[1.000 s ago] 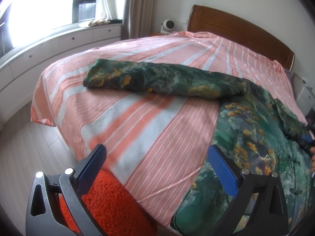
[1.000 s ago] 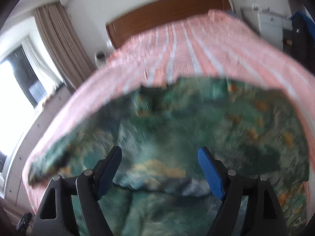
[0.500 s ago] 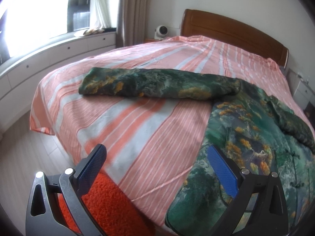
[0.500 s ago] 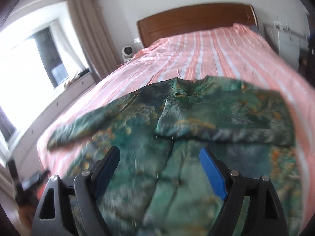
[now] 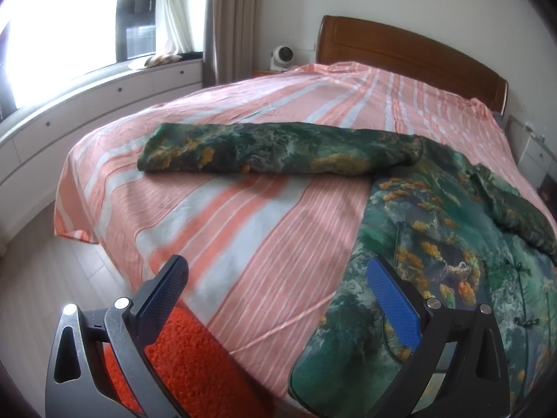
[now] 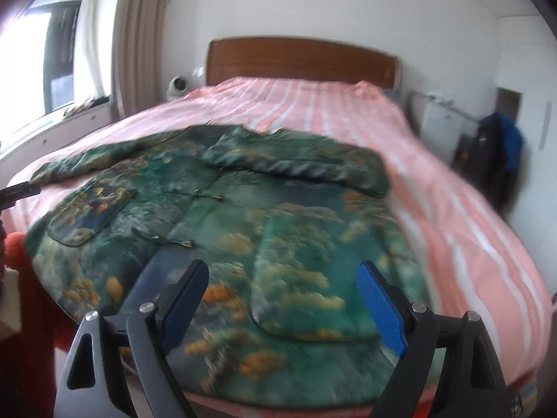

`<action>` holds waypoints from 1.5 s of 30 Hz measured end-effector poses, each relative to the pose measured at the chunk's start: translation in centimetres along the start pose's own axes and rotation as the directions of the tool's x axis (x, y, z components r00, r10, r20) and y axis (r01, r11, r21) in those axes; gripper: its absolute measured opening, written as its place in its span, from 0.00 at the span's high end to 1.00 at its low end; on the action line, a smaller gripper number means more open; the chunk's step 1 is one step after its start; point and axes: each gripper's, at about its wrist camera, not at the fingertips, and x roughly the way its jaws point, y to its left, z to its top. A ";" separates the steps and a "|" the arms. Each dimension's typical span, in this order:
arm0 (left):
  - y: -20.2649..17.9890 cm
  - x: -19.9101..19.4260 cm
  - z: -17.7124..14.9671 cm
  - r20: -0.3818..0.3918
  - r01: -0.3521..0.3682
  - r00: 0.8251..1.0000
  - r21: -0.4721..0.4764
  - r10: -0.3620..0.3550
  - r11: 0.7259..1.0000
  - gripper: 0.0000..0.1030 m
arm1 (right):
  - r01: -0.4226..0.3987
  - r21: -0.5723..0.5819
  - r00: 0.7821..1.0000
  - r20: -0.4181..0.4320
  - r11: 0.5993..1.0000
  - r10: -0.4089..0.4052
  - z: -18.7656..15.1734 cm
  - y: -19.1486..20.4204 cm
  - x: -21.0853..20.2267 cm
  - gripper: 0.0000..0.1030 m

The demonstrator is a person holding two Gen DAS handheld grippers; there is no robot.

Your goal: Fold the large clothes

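We see the green jacket (image 6: pixel 243 230) spread on the bed (image 5: pixel 243 230); one sleeve (image 5: pixel 271 149) lies outstretched crosswise, ahead of our left gripper (image 5: pixel 275 296), the nearer one. Both it and the right gripper (image 6: pixel 282 299) hang released, empty.

The jacket (image 6: pixel 243 230) lies on the bed (image 6: pixel 452 216) at its foot end, one sleeve (image 5: pixel 271 149) stretched out leftward, the other folded across its chest; the headboard (image 6: pixel 299 59) stands behind.

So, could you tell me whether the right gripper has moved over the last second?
Yes. The right gripper has pulled back from the jacket; the headboard and far wall now show much more fully beyond it.
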 end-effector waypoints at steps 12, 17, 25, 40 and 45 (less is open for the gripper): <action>-0.2 -0.2 0.0 -0.007 0.000 1.000 0.021 0.000 1.000 0.01 | 0.075 -0.029 0.992 0.104 0.997 -0.071 -1.1 0.6 -0.6 0.15; 0.0 -0.1 0.1 -0.015 -0.004 1.000 0.009 0.004 1.000 0.01 | 0.062 -0.065 0.992 0.113 0.996 -0.054 -1.4 1.5 -0.3 0.15; 0.2 0.1 0.0 -0.027 -0.009 1.000 0.006 0.009 1.000 0.01 | 0.050 -0.103 0.994 0.102 0.993 -0.039 -1.8 2.5 0.0 0.15; 4.3 4.8 5.2 -0.210 0.144 0.959 -0.210 -0.189 0.967 0.01 | 0.036 -0.126 0.993 0.118 0.991 -0.021 -1.9 3.0 -0.5 0.15; 9.2 8.8 8.9 -0.203 0.198 0.933 -0.401 -0.297 0.895 0.01 | 0.038 -0.113 0.993 0.114 0.993 -0.025 -1.8 2.8 -0.4 0.15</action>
